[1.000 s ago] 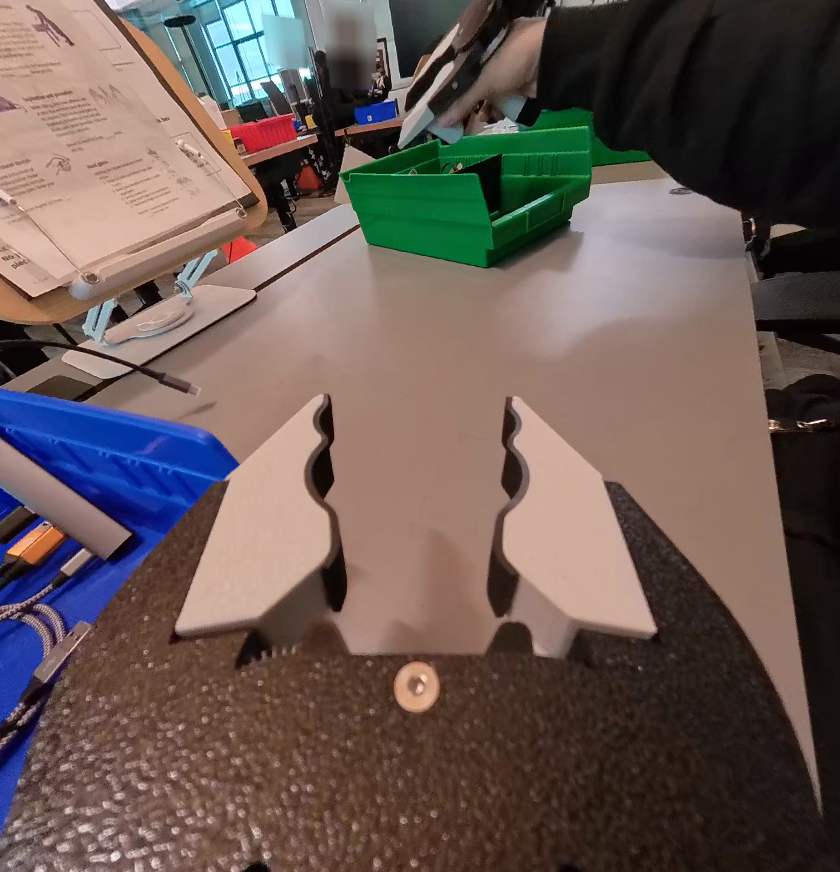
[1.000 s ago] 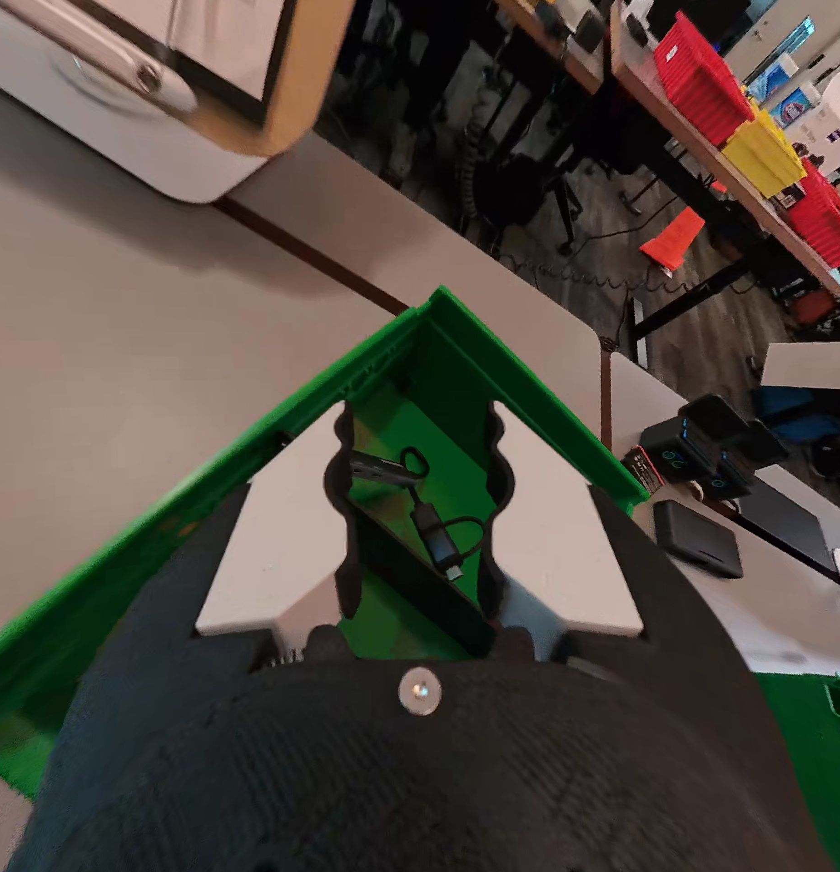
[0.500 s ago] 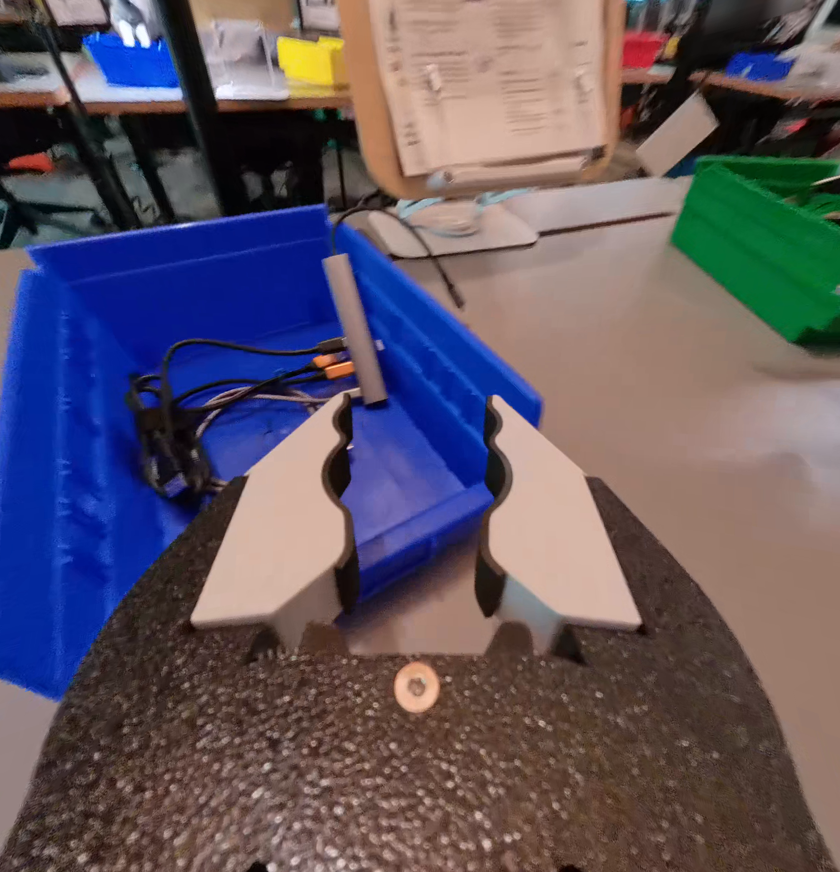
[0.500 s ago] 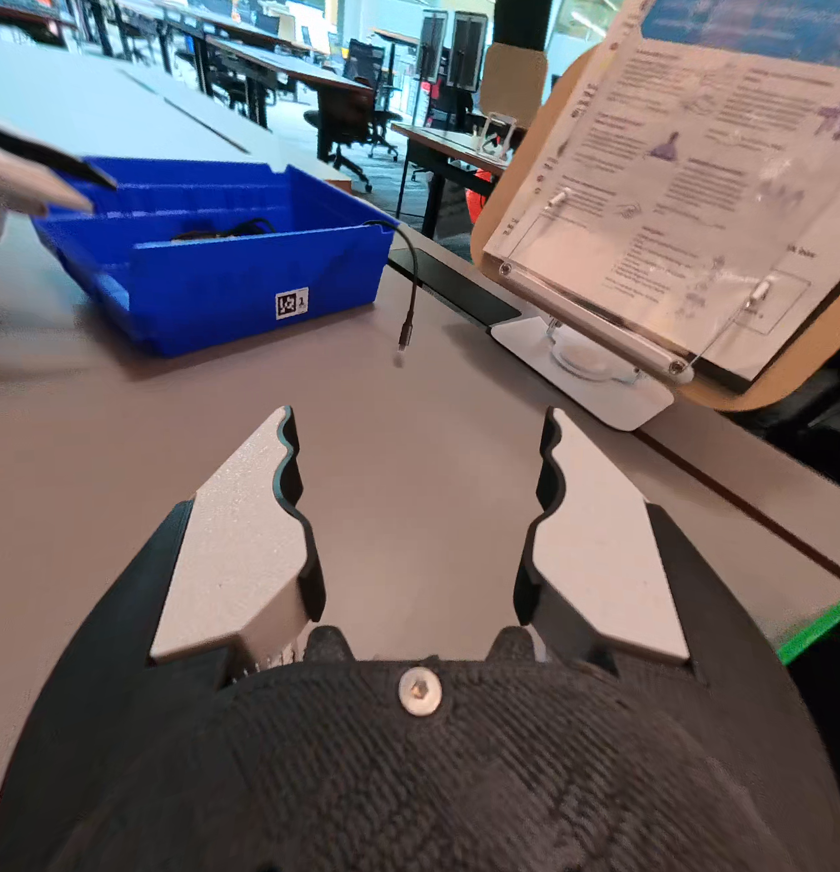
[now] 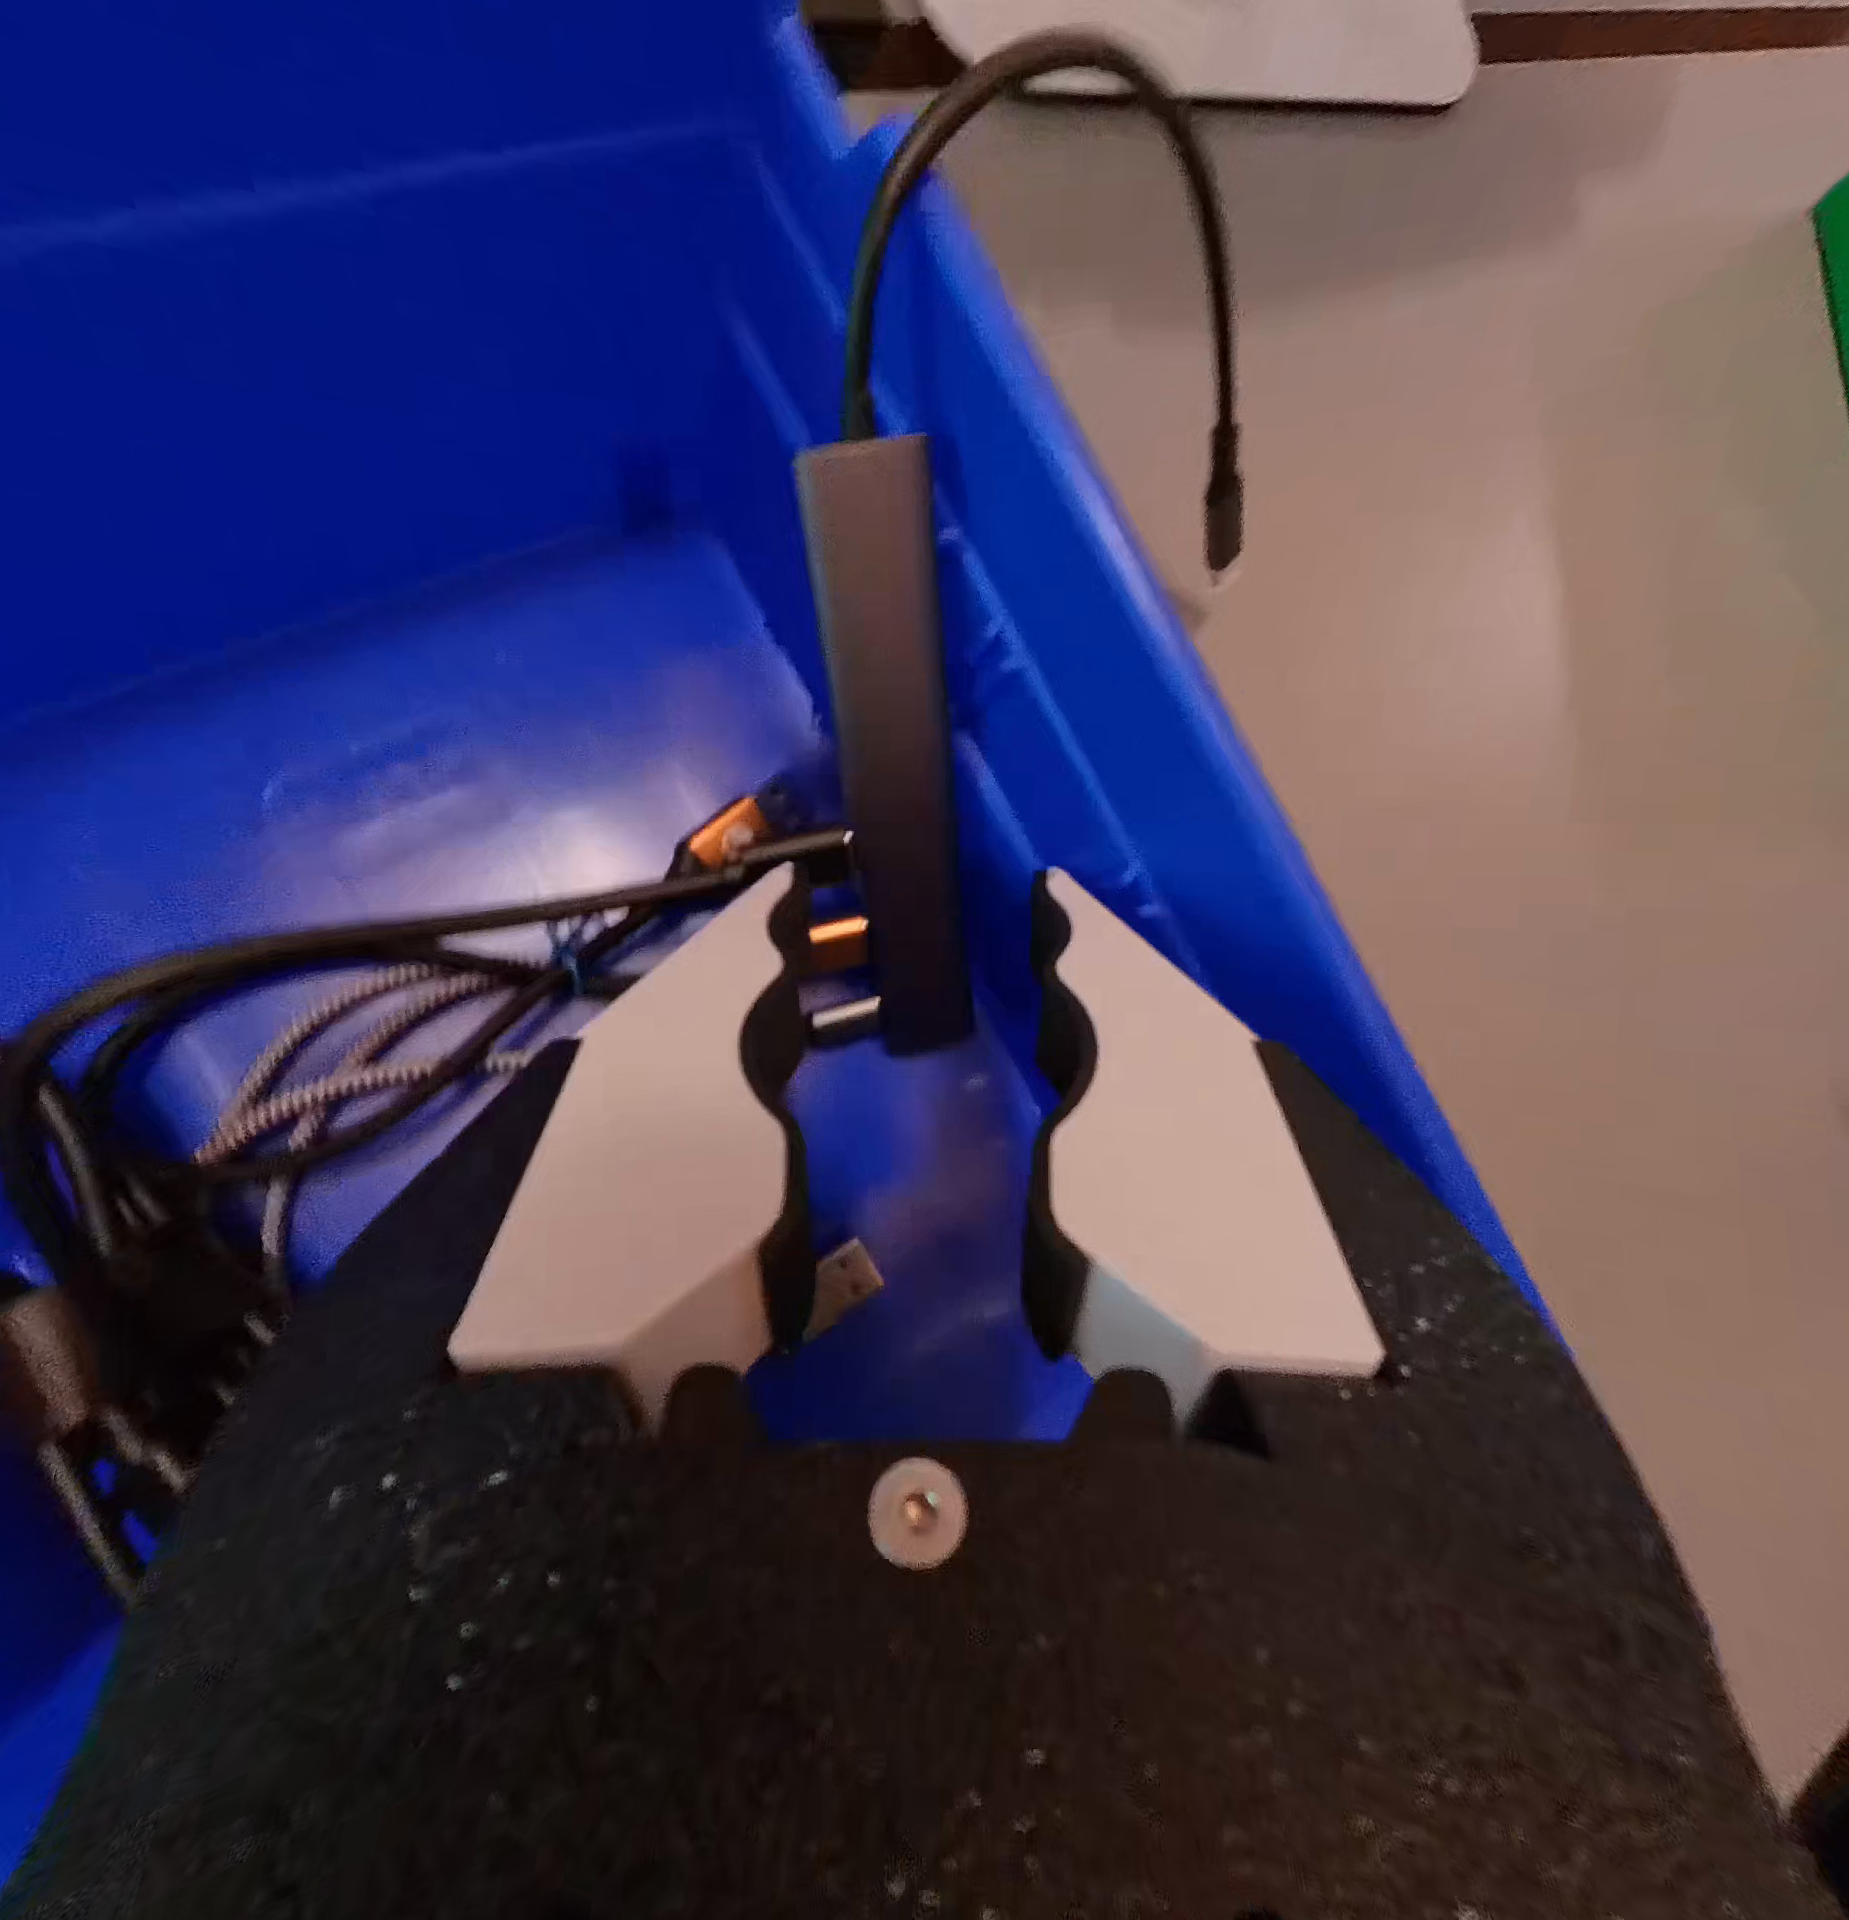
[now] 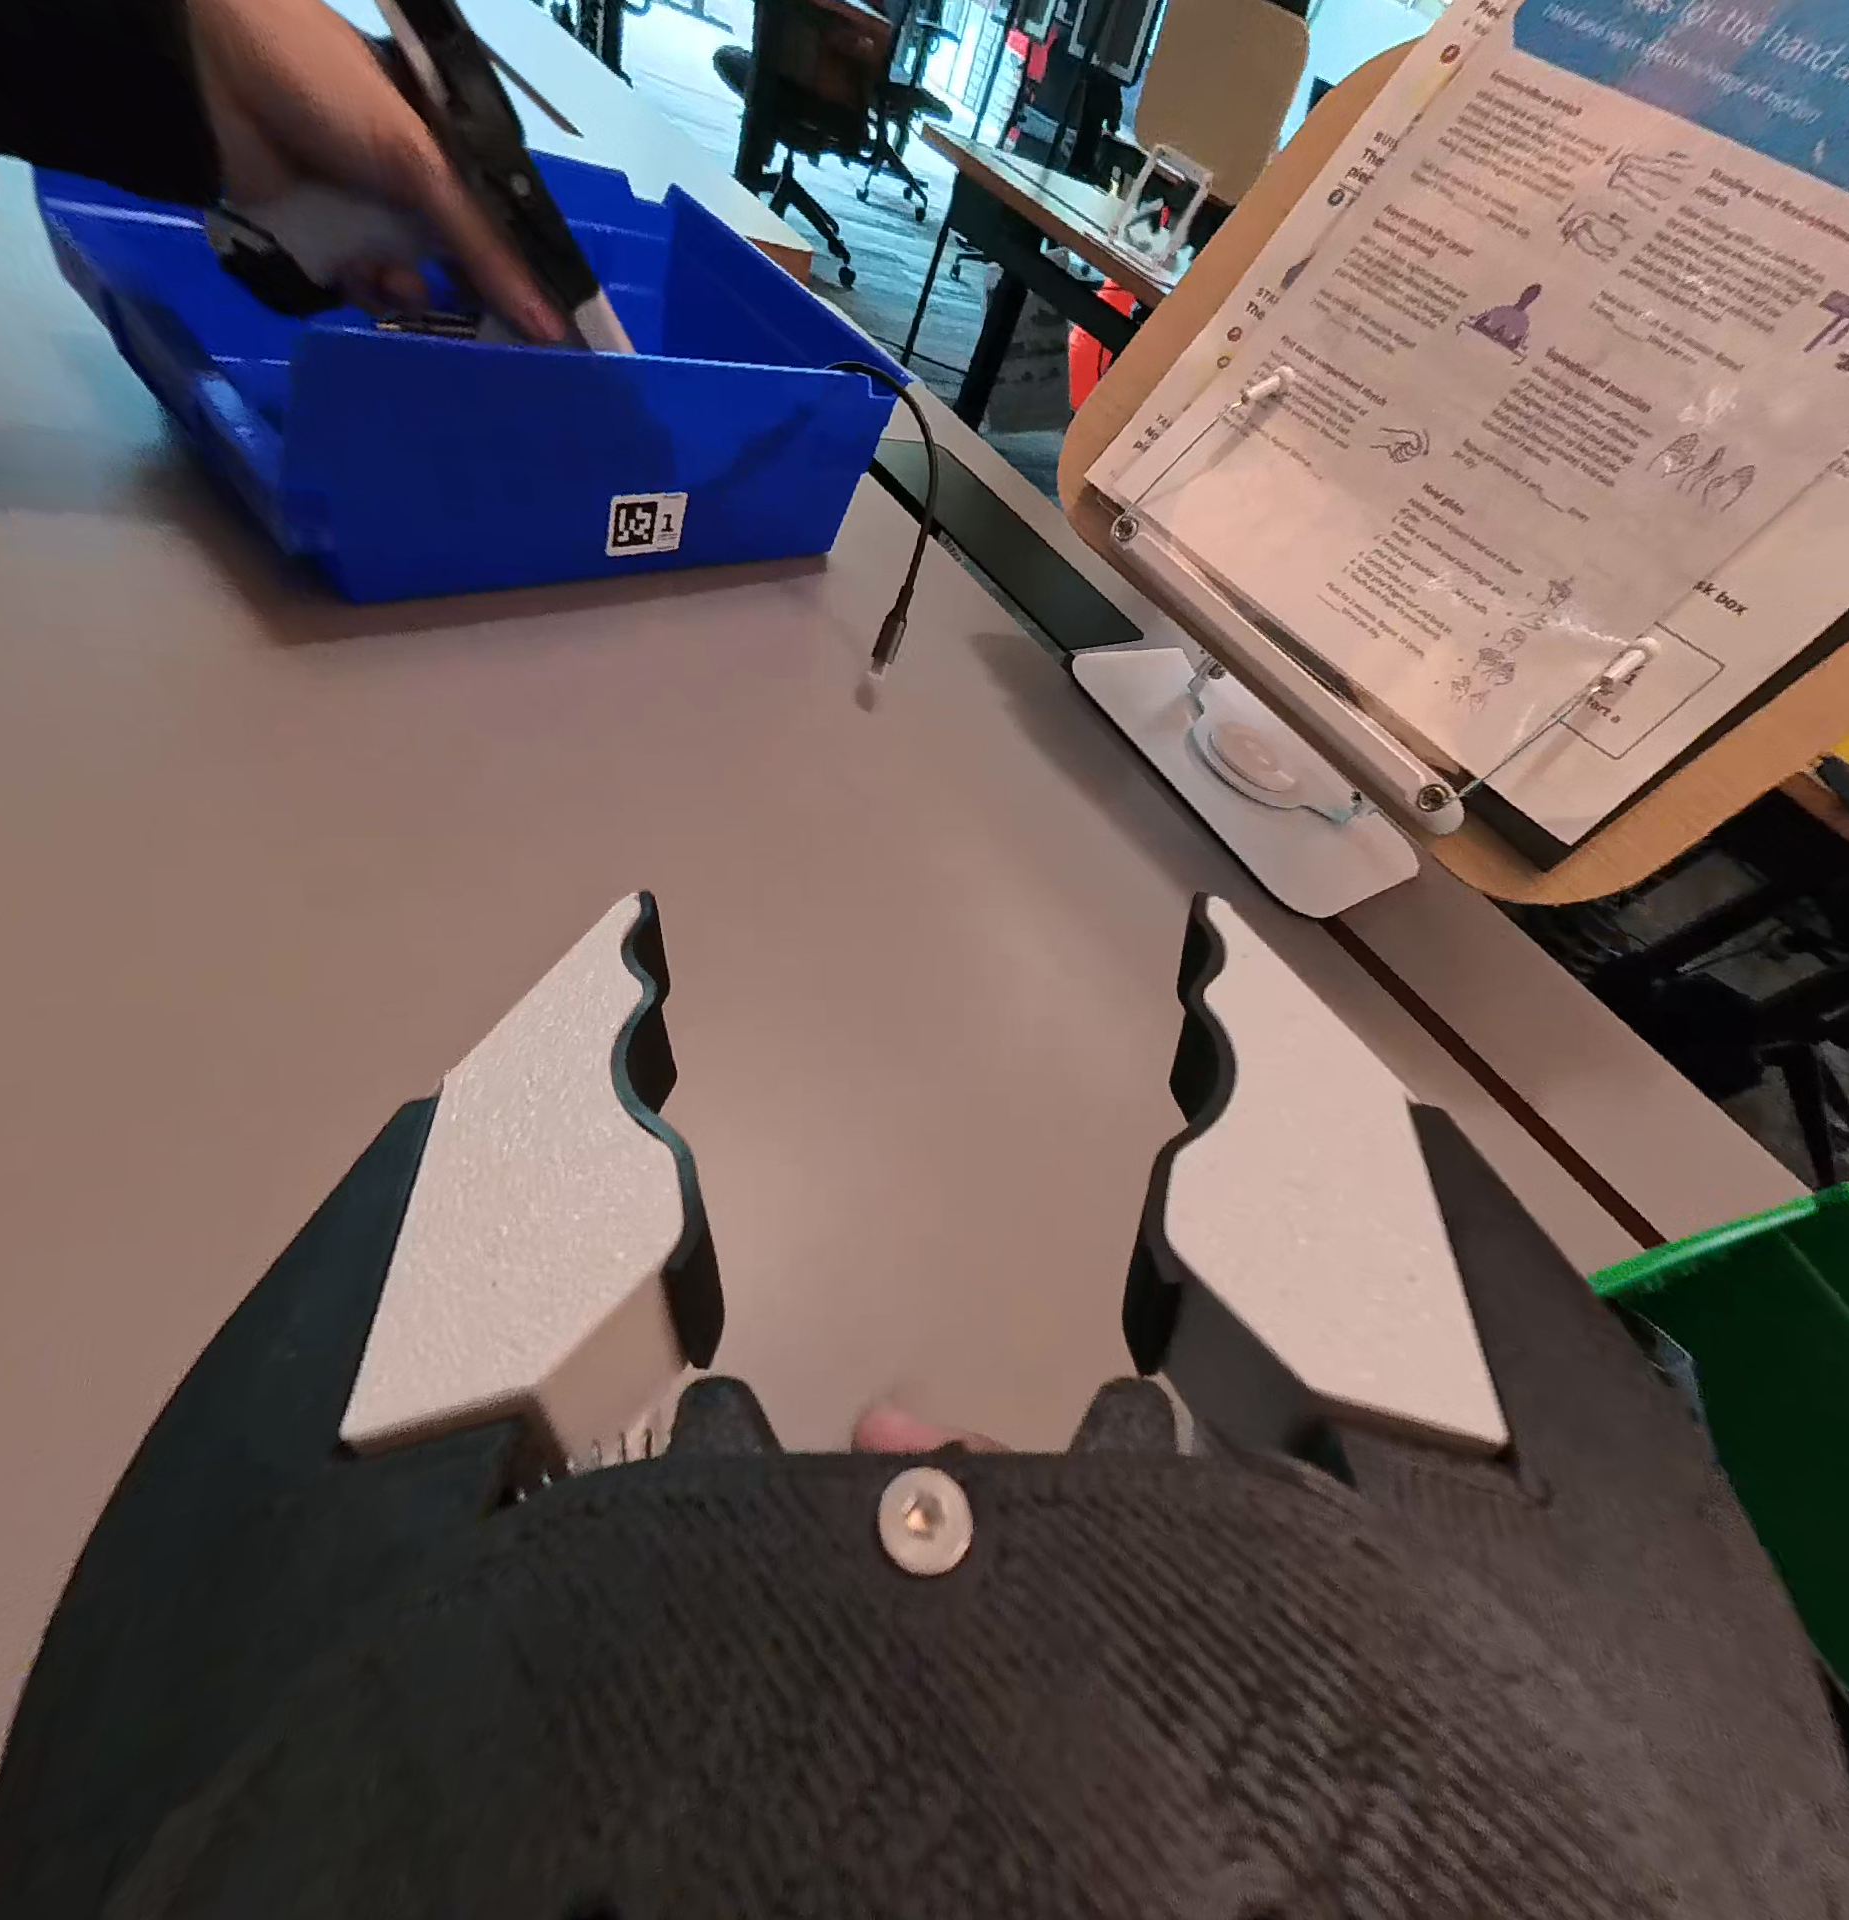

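The left tongs (image 5: 915,935) stood spread inside the glossy blue bin (image 5: 400,436), flanking a slim dark bar-shaped hub (image 5: 889,727) among braided cables (image 5: 338,1060). The right tongs (image 6: 925,997) gaped, empty, above the smooth grey surface (image 6: 484,831).

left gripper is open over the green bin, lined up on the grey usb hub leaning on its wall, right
Not quite: the bin is blue, not green, as the left wrist view shows. The rest holds: the left gripper is open, lined up on the grey hub leaning on its wall.
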{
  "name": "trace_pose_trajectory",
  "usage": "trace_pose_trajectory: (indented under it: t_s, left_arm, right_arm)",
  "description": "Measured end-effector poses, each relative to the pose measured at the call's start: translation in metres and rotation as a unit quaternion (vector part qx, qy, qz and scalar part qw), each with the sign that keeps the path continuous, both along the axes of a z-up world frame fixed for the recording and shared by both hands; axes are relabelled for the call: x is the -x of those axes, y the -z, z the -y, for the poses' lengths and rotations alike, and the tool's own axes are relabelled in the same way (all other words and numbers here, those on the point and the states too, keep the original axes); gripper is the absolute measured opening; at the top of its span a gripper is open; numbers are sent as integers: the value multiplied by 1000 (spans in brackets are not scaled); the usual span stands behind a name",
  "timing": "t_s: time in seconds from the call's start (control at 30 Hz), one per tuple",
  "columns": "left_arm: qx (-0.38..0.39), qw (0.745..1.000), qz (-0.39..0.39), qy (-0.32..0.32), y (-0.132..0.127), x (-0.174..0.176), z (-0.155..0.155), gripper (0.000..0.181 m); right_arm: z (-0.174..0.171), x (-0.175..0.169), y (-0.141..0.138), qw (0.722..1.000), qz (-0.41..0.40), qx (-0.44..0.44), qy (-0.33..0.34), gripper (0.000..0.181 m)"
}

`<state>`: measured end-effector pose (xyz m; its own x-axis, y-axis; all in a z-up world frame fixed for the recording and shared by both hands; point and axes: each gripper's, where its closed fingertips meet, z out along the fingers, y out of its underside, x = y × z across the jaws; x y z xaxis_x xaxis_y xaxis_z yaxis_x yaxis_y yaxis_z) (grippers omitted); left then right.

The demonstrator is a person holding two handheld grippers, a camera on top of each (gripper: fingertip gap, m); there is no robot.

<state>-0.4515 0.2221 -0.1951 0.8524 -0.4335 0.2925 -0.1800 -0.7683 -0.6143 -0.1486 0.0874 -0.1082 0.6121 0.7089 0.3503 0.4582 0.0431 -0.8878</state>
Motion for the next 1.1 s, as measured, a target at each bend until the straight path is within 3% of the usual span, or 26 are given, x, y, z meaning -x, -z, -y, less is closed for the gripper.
trace_pose_trajectory:
  t_s: [0.1, 0.17, 0.3, 0.33, 0.47, 0.53, 0.6, 0.63, 0.83, 1.03, 1.1]
  left_arm:
    - [-83, 994, -67, 6, -15, 6, -22, 37]
    - [-113, 988, -109, -1, -13, 13, -37, 51]
    - [-103, 994, -25, -2, -9, 1, -50, 39]
    - [-101, 995, 7, 8, -10, -5, -48, 26]
    - [-90, 991, 98, 3, -10, -7, -44, 27]
    - [-67, 989, 132, -18, -7, -1, -44, 39]
    - [-50, 985, 150, -74, -3, 11, -53, 76]
    - [-42, 982, 166, -82, -2, 11, -56, 79]
    - [-37, 968, 247, -33, -9, -6, -56, 50]
    - [14, 920, 392, -21, -16, -18, -46, 34]
    - [-1, 918, 397, 2, -18, -19, -39, 16]
  right_arm:
    - [-1, -8, -1, 1000, -7, 3, 6, 98]
    - [-1, -9, -4, 1000, -24, 7, 3, 97]
    - [1, -7, -4, 1000, -29, 11, -5, 97]
    - [1, -7, -2, 1000, -22, 10, -5, 97]
    - [3, -7, -1, 1000, -7, 7, -8, 96]
    - [5, -4, -3, 1000, -18, 8, -15, 95]
    - [7, 0, -6, 999, -27, 8, -23, 94]
    - [7, 1, -7, 999, -29, 8, -25, 94]
    - [12, 5, -5, 999, -10, 5, -34, 92]
    - [10, 4, -5, 999, -26, 9, -38, 91]
    - [8, 3, -3, 999, -30, 13, -35, 90]
